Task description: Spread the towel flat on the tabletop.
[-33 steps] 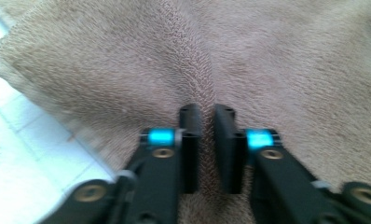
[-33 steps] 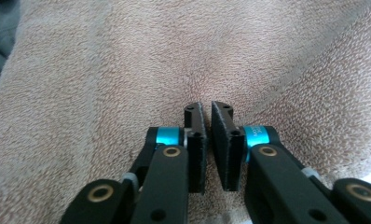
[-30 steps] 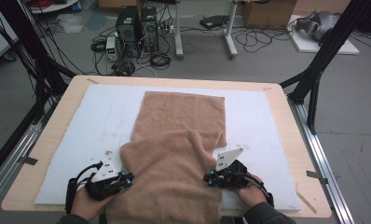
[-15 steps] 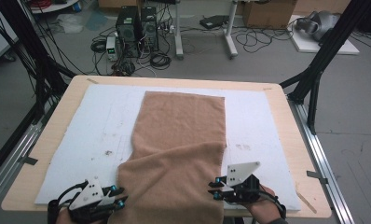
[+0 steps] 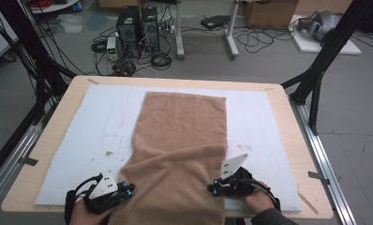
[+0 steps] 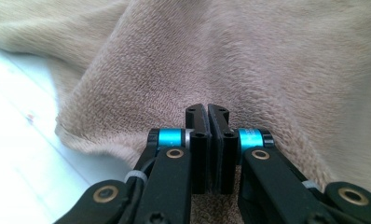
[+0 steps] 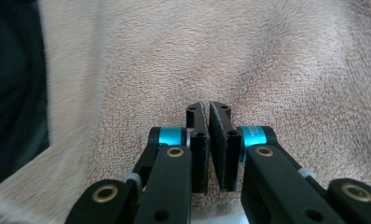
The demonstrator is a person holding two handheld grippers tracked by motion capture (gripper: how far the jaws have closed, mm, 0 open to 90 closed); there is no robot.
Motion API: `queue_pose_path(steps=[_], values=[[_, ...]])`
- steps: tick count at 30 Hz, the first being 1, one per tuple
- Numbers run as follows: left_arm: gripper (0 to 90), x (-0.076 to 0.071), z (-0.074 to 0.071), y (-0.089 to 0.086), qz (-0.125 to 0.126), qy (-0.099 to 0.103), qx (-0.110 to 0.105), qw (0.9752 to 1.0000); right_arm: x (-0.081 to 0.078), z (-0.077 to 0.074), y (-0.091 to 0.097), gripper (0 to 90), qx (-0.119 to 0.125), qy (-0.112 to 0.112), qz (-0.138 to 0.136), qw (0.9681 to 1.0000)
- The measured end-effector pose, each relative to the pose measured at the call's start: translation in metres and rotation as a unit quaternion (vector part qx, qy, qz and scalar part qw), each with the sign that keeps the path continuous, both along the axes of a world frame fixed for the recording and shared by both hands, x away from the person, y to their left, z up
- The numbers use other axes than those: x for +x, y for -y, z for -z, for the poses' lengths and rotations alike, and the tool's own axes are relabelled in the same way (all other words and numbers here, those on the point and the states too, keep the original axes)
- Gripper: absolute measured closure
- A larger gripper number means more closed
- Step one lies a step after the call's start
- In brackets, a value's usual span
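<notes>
The tan towel lies lengthwise on the white mat, its near end over the mat's front edge, with the left gripper and right gripper at that end's two sides. Both sets of jaws look clenched, so pull evenly to keep the cloth straight. Whether fabric is actually pinched between them I cannot tell, since the pads meet with no cloth visible and the towel's front hem is cut off.

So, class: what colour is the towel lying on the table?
The towel is plain light brown, with no pattern; the high view shows it best.
</notes>
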State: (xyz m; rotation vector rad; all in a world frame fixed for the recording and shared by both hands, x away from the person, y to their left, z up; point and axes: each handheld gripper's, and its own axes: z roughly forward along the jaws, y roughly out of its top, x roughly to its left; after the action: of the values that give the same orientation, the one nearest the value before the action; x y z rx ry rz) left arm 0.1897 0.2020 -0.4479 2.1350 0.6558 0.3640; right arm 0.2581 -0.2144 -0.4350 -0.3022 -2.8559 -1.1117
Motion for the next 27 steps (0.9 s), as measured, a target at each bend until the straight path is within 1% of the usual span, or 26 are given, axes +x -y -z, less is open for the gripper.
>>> queue_pose_path(steps=[2, 3, 4, 5, 6, 7, 8, 10, 12, 13, 14, 15, 16, 17, 18, 19, 21, 22, 24, 27], values=[[87.2, -0.015, -0.004, -0.001, 0.012, 0.002, -0.004, 0.9999, -0.011, -0.006, 0.001, 86.8, -0.003, 0.003, -0.019, 0.9998], [87.1, -0.021, -0.007, -0.002, 0.017, 0.005, -0.006, 0.9998, -0.018, -0.011, 0.002, 86.6, 0.002, 0.006, -0.029, 0.9996], [86.3, -0.025, -0.010, -0.004, 0.021, 0.006, -0.010, 0.9997, -0.023, -0.016, 0.004, 84.6, 0.010, 0.015, -0.029, 0.9994], [83.3, -0.028, -0.013, -0.005, 0.019, 0.011, -0.014, 0.9997, -0.027, -0.021, 0.007, 81.9, 0.022, 0.027, -0.026, 0.9991], [72.8, -0.027, -0.016, -0.006, 0.010, 0.015, -0.010, 0.9998, -0.027, -0.026, 0.011, 79.0, 0.031, 0.029, -0.018, 0.9989], [67.6, -0.024, -0.018, -0.007, 0.008, 0.019, -0.009, 0.9997, -0.025, -0.029, 0.014, 75.6, 0.034, 0.038, -0.004, 0.9987], [66.6, -0.020, -0.019, -0.009, 0.002, 0.023, -0.010, 0.9997, -0.021, -0.030, 0.018, 75.4, 0.032, 0.042, 0.010, 0.9986], [64.9, -0.008, -0.018, -0.011, -0.010, 0.023, -0.005, 0.9997, -0.012, -0.027, 0.022, 70.9, 0.028, 0.037, 0.029, 0.9985], [64.9, 0.005, -0.013, -0.012, -0.015, 0.019, 0.000, 0.9997, -0.005, -0.020, 0.022, 68.1, 0.020, 0.029, 0.030, 0.9989], [64.9, 0.010, -0.009, -0.012, -0.017, 0.015, 0.007, 0.9997, -0.003, -0.015, 0.020, 67.5, 0.014, 0.024, 0.032, 0.9991], [64.9, 0.015, -0.004, -0.011, -0.018, 0.009, 0.015, 0.9997, -0.002, -0.011, 0.017, 67.3, 0.009, 0.020, 0.027, 0.9994], [65.4, 0.018, 0.001, -0.010, -0.011, 0.000, 0.018, 0.9998, -0.002, -0.007, 0.015, 67.4, 0.003, 0.016, 0.022, 0.9996], [68.1, 0.018, 0.003, -0.011, -0.009, 0.002, 0.003, 1.0000, -0.002, -0.002, 0.011, 69.5, 0.002, 0.012, 0.017, 0.9998], [73.6, 0.018, 0.004, -0.011, -0.010, 0.002, 0.000, 0.9999, -0.003, 0.002, 0.008, 72.6, -0.004, 0.009, 0.013, 0.9999], [81.4, 0.015, 0.004, -0.010, -0.011, 0.007, -0.001, 0.9999, -0.005, 0.003, 0.008, 80.8, 0.001, 0.015, 0.013, 0.9998], [84.6, 0.013, 0.004, -0.009, -0.015, 0.015, 0.006, 0.9998, -0.004, 0.004, 0.009, 85.5, 0.009, 0.006, 0.006, 0.9999], [87.1, 0.008, 0.004, -0.008, -0.025, 0.028, 0.011, 0.9992, -0.002, 0.003, 0.011, 87.0, 0.007, 0.001, 0.000, 1.0000], [87.4, 0.007, 0.004, -0.009, -0.030, 0.030, 0.011, 0.9991, -0.002, 0.002, 0.011, 87.5, 0.005, -0.002, -0.004, 1.0000], [87.7, 0.002, 0.005, -0.013, -0.038, 0.028, 0.003, 0.9989, -0.003, -0.001, 0.013, 87.8, -0.006, 0.004, -0.011, 0.9999], [87.9, -0.006, 0.005, -0.016, -0.041, 0.032, 0.004, 0.9986, -0.008, -0.005, 0.018, 88.1, -0.009, -0.001, -0.018, 0.9998]])
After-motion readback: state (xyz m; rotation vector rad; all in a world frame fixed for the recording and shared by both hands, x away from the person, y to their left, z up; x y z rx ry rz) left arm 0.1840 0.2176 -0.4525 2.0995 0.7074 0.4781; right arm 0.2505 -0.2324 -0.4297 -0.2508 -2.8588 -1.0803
